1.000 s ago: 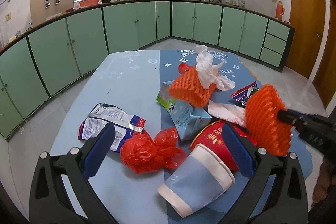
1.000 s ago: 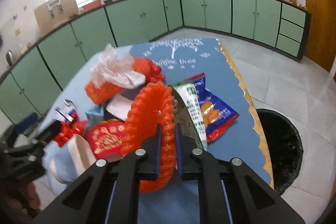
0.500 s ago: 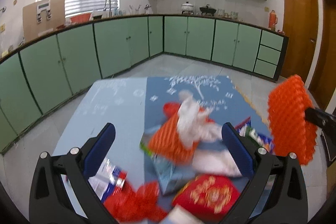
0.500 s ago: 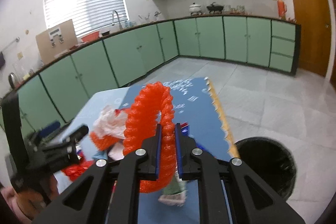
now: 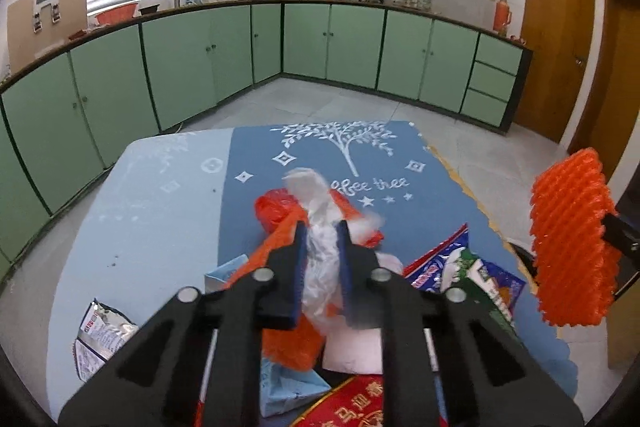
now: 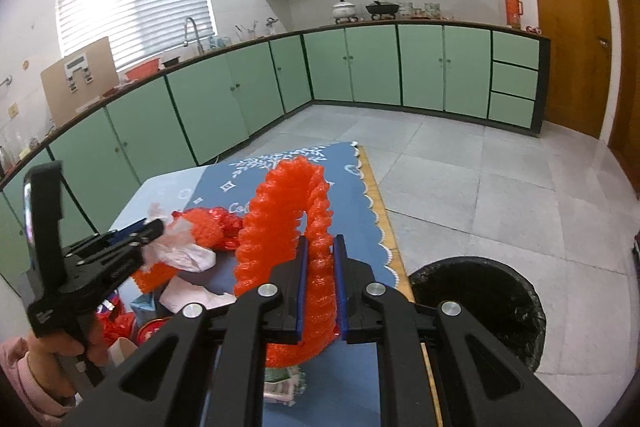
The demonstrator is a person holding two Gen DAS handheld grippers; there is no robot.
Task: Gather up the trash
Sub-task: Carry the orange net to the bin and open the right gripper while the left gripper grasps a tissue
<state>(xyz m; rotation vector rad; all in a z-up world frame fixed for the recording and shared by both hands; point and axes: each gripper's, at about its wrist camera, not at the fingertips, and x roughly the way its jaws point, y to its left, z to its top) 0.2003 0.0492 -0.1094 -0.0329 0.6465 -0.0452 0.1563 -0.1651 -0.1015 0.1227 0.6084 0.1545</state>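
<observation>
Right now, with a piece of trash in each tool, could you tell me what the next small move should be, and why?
Probably carry the right tool rightward over the black bin and open it. It is shut on the orange foam net, already lifted off the table, and the bin stands open just beside the table's edge.

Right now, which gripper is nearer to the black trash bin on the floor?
Right. The right gripper, holding the orange foam net, is beside the table edge, close to the trash bin. The left gripper is farther, over the trash pile, pinching white plastic.
</observation>
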